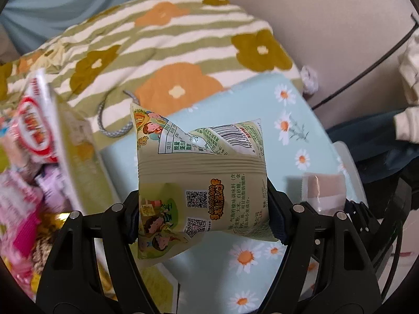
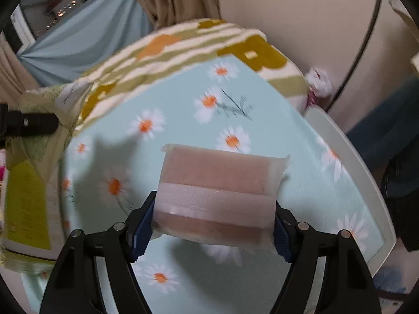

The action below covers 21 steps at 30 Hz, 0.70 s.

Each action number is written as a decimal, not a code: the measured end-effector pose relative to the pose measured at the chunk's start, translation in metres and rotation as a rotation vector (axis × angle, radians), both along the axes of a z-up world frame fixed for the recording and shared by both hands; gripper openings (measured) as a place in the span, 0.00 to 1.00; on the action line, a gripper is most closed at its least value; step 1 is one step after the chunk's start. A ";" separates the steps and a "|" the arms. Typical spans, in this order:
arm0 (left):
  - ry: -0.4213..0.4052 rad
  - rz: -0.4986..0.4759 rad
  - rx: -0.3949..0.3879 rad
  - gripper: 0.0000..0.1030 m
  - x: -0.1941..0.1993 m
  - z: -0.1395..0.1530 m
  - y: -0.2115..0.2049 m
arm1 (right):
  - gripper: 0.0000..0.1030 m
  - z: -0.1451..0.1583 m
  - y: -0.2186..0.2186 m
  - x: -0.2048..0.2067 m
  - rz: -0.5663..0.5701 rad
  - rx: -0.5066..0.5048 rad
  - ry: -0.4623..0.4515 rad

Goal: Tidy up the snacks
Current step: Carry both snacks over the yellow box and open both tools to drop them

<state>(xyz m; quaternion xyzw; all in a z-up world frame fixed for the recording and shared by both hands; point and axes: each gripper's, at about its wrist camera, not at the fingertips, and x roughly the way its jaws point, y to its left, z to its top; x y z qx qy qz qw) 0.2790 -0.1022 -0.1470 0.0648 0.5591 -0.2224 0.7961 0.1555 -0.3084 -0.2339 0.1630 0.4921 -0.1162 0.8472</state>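
**Both grippers loaded, mid-carry over the daisy cloth**

Clearly the step in hand is the transfer: each tool has a snack clamped and lifted, and neither has been set down yet.

The left gripper pinches a pale green snack packet by its two side edges, the packet standing up between the fingers with its barcode end farthest from the camera. It hangs above the light blue daisy-print cloth, and the frosted pink packet shows at the right edge of this view.

The right gripper is clenched on that frosted pink packet (a translucent wrapper with a paler band across its middle), held level over the same cloth, which is seen to cover a white table.

At the left of the left wrist view lies a heap of mixed snacks in what appears to be an open bag or box, though motion blur makes the container hard to read. A green striped flower-print blanket lies behind the cloth.

The next move likely calls for choosing a spot for each packet on the cloth, lowering it until it rests flat, and only then letting the fingers part; the two packets should land well apart if they are being sorted by kind.
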 end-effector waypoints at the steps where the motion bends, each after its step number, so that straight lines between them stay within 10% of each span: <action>1: -0.015 0.016 -0.020 0.72 -0.003 0.011 0.009 | 0.70 0.009 0.003 0.003 0.019 -0.001 -0.020; 13: -0.186 0.315 -0.109 0.72 -0.022 0.099 0.149 | 0.70 0.119 0.096 0.063 0.398 0.034 -0.232; 21: -0.198 0.515 -0.100 0.72 -0.011 0.097 0.259 | 0.70 0.153 0.185 0.101 0.655 0.091 -0.302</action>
